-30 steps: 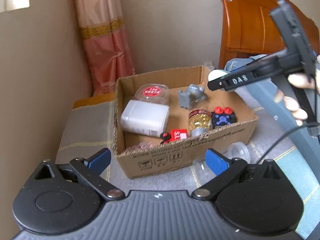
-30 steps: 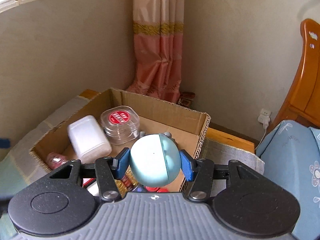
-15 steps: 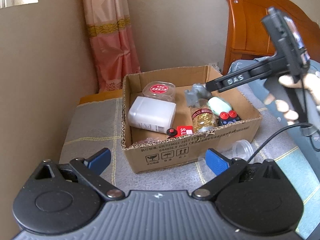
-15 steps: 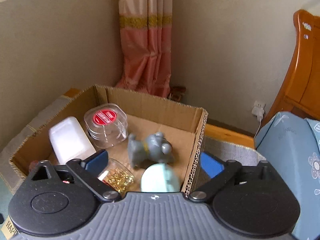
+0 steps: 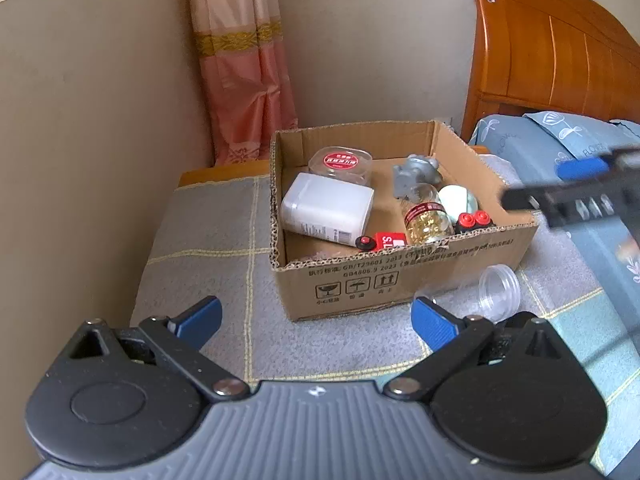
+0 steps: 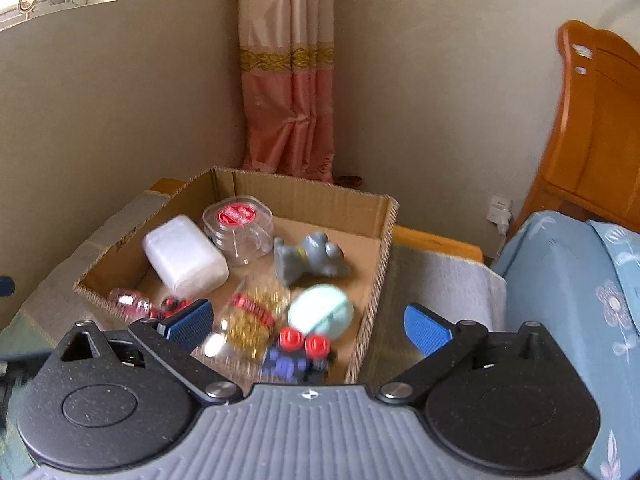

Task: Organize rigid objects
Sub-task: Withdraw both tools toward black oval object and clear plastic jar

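One cardboard box [image 5: 400,276] – "GB/T29601", "GB4806.9"

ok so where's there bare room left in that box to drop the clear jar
Bare floor of the cardboard box shows along its back wall, right of the grey toy, and at the front left corner below the white bottle. The front right is crowded. The clear jar lies outside.

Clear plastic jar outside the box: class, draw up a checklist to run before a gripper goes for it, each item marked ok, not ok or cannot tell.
1. Left gripper open, nothing between its fingers: ok.
2. Right gripper open, nothing held: ok.
3. Clear plastic jar in view, on its side on the cloth beside the cardboard box: ok.
4. Jar upright: not ok.
5. Jar has a lid: cannot tell.
6. Pale green egg resting inside the box: ok.
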Demonstrator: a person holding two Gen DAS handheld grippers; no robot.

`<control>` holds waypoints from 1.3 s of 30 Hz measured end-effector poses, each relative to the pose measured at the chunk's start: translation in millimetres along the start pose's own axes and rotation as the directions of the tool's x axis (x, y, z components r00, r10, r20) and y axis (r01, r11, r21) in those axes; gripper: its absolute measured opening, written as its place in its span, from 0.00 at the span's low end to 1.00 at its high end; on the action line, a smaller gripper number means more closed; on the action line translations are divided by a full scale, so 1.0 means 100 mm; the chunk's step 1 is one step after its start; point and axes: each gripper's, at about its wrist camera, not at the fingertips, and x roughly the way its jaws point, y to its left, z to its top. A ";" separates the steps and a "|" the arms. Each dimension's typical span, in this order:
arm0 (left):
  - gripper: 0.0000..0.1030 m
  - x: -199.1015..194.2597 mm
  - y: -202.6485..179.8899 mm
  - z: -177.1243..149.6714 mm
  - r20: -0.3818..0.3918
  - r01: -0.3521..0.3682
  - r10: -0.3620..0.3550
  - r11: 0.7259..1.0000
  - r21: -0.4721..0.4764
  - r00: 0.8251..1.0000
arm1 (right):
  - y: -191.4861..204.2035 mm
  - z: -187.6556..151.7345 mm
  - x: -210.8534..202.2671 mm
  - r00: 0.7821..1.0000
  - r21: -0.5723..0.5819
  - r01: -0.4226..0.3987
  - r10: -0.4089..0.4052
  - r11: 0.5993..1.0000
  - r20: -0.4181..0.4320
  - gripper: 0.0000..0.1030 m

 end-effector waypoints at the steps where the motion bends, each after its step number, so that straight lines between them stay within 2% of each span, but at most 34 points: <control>1: 0.98 0.00 0.01 -0.01 -0.002 0.002 -0.002 1.000 -0.004 1.000 | 0.02 -0.07 -0.06 1.000 0.004 0.012 -0.012 1.000 0.000 1.00; 4: 0.98 0.01 0.02 -0.04 -0.008 0.009 -0.009 1.000 -0.007 1.000 | 0.07 -0.33 -0.18 1.000 0.020 0.031 -0.031 0.999 0.001 1.00; 7: 0.98 0.01 0.02 -0.08 -0.015 0.013 -0.013 1.000 -0.004 1.000 | 0.14 -0.62 -0.20 0.999 0.040 0.028 -0.026 0.999 -0.033 1.00; 11: 0.98 -0.01 0.04 -0.11 -0.015 0.014 -0.014 1.000 -0.003 1.000 | 0.29 -0.97 -0.06 0.994 0.051 0.033 -0.028 0.998 -0.104 1.00; 15: 0.98 -0.04 0.07 -0.14 -0.008 0.024 -0.024 1.000 -0.010 1.000 | 0.44 -1.18 0.08 0.988 0.037 0.055 -0.049 0.998 -0.144 1.00; 19: 0.98 -0.02 0.07 -0.14 -0.013 0.026 -0.026 1.000 -0.013 1.000 | 0.50 -1.23 0.20 0.985 0.069 0.045 -0.032 0.997 -0.172 1.00; 26: 0.98 0.02 0.05 -0.13 -0.019 0.047 -0.047 0.999 -0.017 0.999 | 0.56 -1.15 0.35 0.986 0.113 0.118 -0.102 0.987 -0.133 1.00; 31: 0.98 0.06 -0.02 -0.09 -0.026 0.068 -0.068 0.998 -0.011 0.997 | 0.50 -1.18 0.34 0.988 0.117 0.119 -0.105 0.986 -0.117 1.00; 35: 0.98 0.11 -0.14 -0.01 -0.029 0.080 -0.080 0.997 0.005 0.996 | 0.37 -1.23 0.31 0.984 0.147 0.153 -0.138 0.977 -0.110 1.00; 39: 0.98 0.19 -0.29 0.07 -0.015 0.120 -0.120 0.993 0.006 0.993 | 0.30 -1.27 0.28 0.984 0.150 0.159 -0.144 0.976 -0.105 1.00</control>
